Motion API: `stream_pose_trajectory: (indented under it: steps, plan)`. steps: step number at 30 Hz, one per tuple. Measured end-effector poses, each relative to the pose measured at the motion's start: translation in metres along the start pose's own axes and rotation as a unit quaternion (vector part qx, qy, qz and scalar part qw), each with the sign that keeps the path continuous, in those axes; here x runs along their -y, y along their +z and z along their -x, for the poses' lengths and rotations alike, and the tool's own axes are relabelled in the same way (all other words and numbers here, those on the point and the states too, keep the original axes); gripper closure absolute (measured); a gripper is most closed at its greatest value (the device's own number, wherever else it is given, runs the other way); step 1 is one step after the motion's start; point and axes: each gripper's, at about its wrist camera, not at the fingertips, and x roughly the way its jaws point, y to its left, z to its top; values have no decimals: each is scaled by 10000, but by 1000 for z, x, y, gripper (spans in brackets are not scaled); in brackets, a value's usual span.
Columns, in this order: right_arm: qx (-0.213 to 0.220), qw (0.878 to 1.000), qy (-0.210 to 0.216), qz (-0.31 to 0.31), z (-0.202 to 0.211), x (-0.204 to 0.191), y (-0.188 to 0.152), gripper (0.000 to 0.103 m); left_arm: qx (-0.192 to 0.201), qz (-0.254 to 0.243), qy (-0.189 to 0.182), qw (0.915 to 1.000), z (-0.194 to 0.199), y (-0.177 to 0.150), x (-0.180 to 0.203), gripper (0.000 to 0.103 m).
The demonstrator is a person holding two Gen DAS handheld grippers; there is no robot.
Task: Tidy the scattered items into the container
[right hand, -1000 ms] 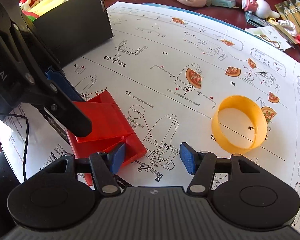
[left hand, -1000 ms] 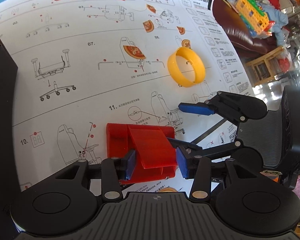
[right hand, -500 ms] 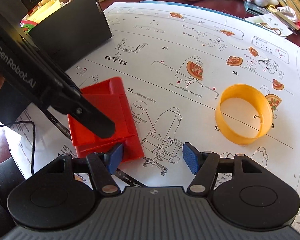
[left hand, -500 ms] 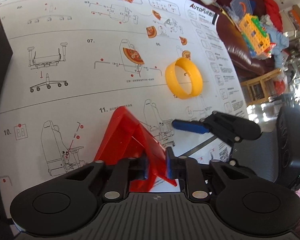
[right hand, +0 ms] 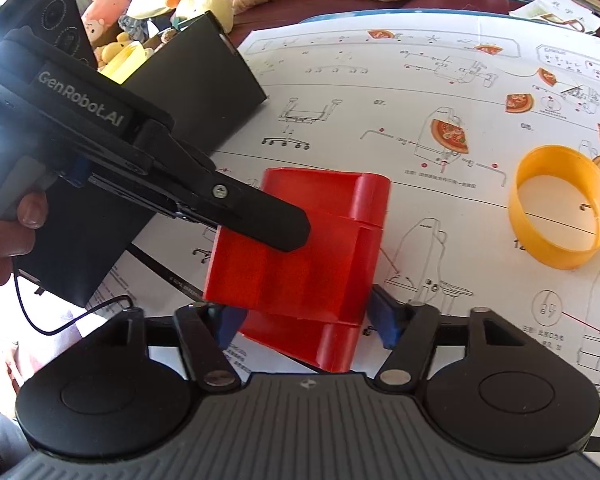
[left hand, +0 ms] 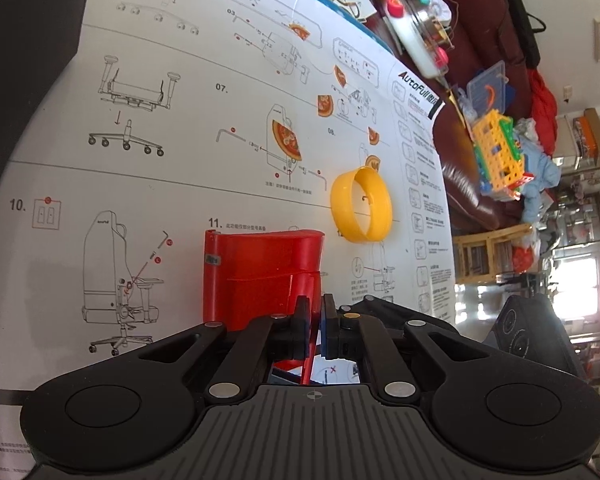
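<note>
A red plastic holder [left hand: 260,276] with a folded ledge is tipped up off the white instruction sheet [left hand: 180,128]. My left gripper [left hand: 315,320] is shut on a thin wall at its edge. In the right wrist view the left gripper [right hand: 292,228] reaches in from the left over the red holder [right hand: 320,240]. My right gripper [right hand: 306,316] is closing with the holder's near end between its jaws, and both blue pads touch its sides. A yellow ring [left hand: 342,208] lies flat to the right, also visible as the yellow ring [right hand: 556,252]. The black container [right hand: 204,80] stands at the sheet's far left.
A hand [right hand: 4,236] holds the left gripper's handle. Soft toys [right hand: 204,0] and pink cloth crowd the table's back edge. A dark red sofa [left hand: 460,152] with a yellow block toy [left hand: 496,148] lies beyond the sheet. A black cable [right hand: 36,312] trails beside the container.
My left gripper closed onto the red holder's thin wall and tipped it up off the sheet. The holder's near end now sits between my right gripper's pads. The yellow ring stayed put.
</note>
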Motion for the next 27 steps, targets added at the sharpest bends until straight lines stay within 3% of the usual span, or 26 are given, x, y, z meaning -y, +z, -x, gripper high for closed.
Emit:
stream_pose_trajectory:
  steps: [2, 3, 5, 6, 13, 15, 17, 19, 22, 24, 27]
  plan:
    - [-24, 9999, 50, -89, 0, 3, 1, 57, 133, -310, 236, 9992, 6, 0, 5, 93]
    - [-17, 9999, 100, -132, 2, 5, 1, 61, 156, -390, 273, 9987, 7, 0, 6, 74]
    - [-1, 9999, 59, -91, 5, 6, 2, 68, 260, -516, 463, 9973, 11, 1, 8, 69]
    - [22, 10000, 25, -49, 8, 5, 2, 68, 306, -616, 556, 9961, 13, 1, 8, 62]
    - [156, 9994, -136, 286, 18, -4, 11, 70, 361, -1076, 800, 9903, 19, -5, 15, 54]
    - [192, 9977, -306, 571, 22, -10, 15, 72, 362, -1207, 831, 9885, 21, -10, 18, 47]
    - [116, 9942, -513, 933, 25, -18, 18, 72, 351, -1274, 789, 9881, 21, -15, 20, 47]
    - [20, 9860, -810, 1458, 28, -31, 17, 72, 315, -1359, 762, 9873, 20, -20, 23, 46]
    - [-163, 9630, -1247, 2385, 23, -49, 16, 72, 213, -1475, 761, 9859, 18, -27, 24, 45]
    - [-314, 9465, -1375, 2902, 20, -60, 14, 72, 144, -1548, 843, 9842, 15, -34, 24, 45]
    - [-482, 9324, -1388, 3302, 17, -65, 13, 72, 142, -1575, 921, 9831, 18, -41, 20, 45]
